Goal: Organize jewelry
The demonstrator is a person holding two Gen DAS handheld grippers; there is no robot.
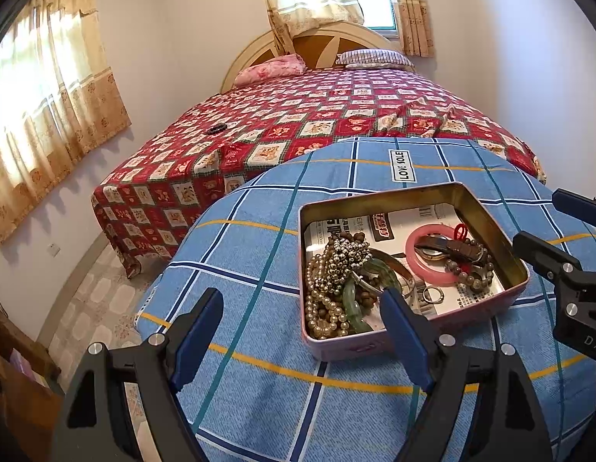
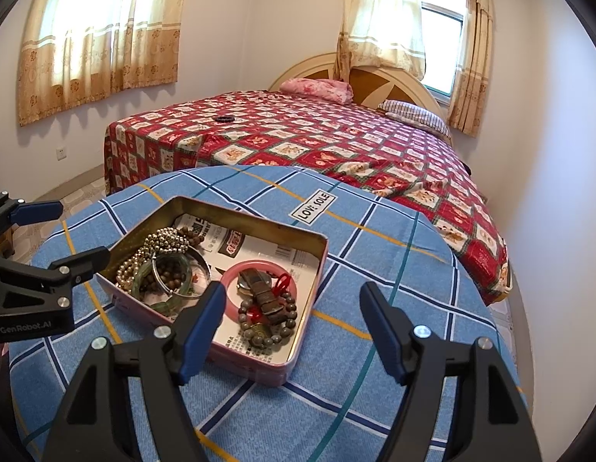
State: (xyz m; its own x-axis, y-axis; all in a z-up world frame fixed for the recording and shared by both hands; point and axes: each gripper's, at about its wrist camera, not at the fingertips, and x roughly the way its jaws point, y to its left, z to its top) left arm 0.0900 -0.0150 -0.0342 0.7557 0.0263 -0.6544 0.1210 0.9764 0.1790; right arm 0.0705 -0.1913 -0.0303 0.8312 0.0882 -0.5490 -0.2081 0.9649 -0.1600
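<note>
An open pink tin (image 1: 523,269) (image 2: 321,265) lined with printed paper sits on a blue checked cloth. It holds a pile of pearl and metal bead strands (image 1: 332,269) (image 2: 159,246), a green jade bangle (image 1: 353,304) (image 2: 165,304), a pink bangle (image 1: 425,265) (image 2: 230,281), a brown watch strap (image 1: 459,248) (image 2: 265,296) and a grey bead bracelet (image 1: 471,275) (image 2: 267,337). My left gripper (image 1: 301,308) is open and empty, near the tin's front left. My right gripper (image 2: 292,300) is open and empty, over the tin's near right corner.
The blue cloth (image 1: 259,254) (image 2: 394,269) covers a rounded surface with a drop at its edges. A bed with a red patterned cover (image 1: 298,115) (image 2: 336,138) stands behind; a dark bracelet (image 1: 217,129) (image 2: 224,118) lies on it. Tiled floor (image 1: 97,296) lies at the left.
</note>
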